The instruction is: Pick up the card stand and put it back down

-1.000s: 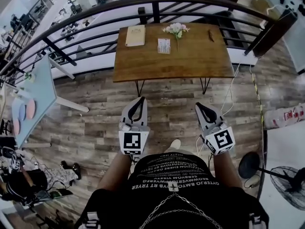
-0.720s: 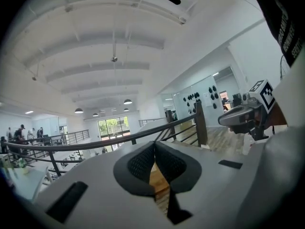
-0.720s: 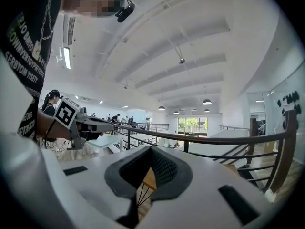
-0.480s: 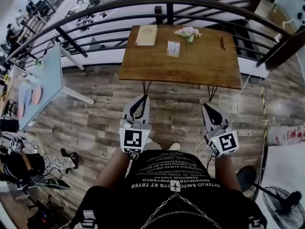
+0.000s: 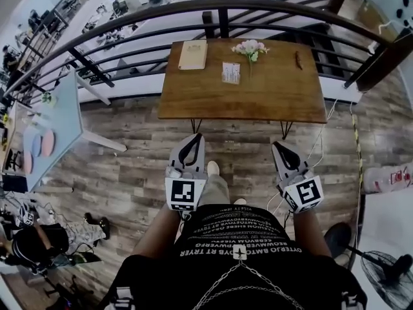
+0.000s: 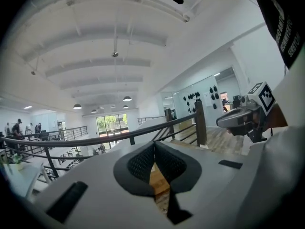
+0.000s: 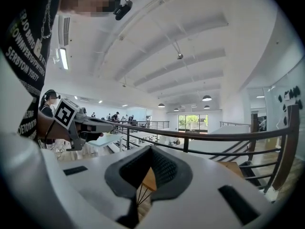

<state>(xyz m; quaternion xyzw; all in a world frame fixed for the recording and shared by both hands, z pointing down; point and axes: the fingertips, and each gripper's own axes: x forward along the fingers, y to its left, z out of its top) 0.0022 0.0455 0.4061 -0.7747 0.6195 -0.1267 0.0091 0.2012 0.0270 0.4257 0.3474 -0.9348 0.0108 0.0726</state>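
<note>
The card stand (image 5: 230,72), a small white upright card, stands near the middle back of the wooden table (image 5: 258,95) in the head view. Both grippers hang low over the floor, well short of the table's front edge. My left gripper (image 5: 195,137) is shut and holds nothing; its pads meet at the tip (image 6: 154,145). My right gripper (image 5: 277,146) is likewise shut and empty (image 7: 151,150). Each gripper view shows the other gripper off to the side and only a sliver of the table between the pads.
On the table also lie a tan book (image 5: 193,54), a small bunch of flowers (image 5: 250,47) and a dark stick-like item (image 5: 298,59). A dark railing (image 5: 129,18) curves behind it. A light blue table (image 5: 61,115) stands left, a fan (image 5: 387,273) at lower right.
The table has shifted slightly in the head view as the person steps forward; a shoe now shows between the grippers. Both grippers stay shut and low.
</note>
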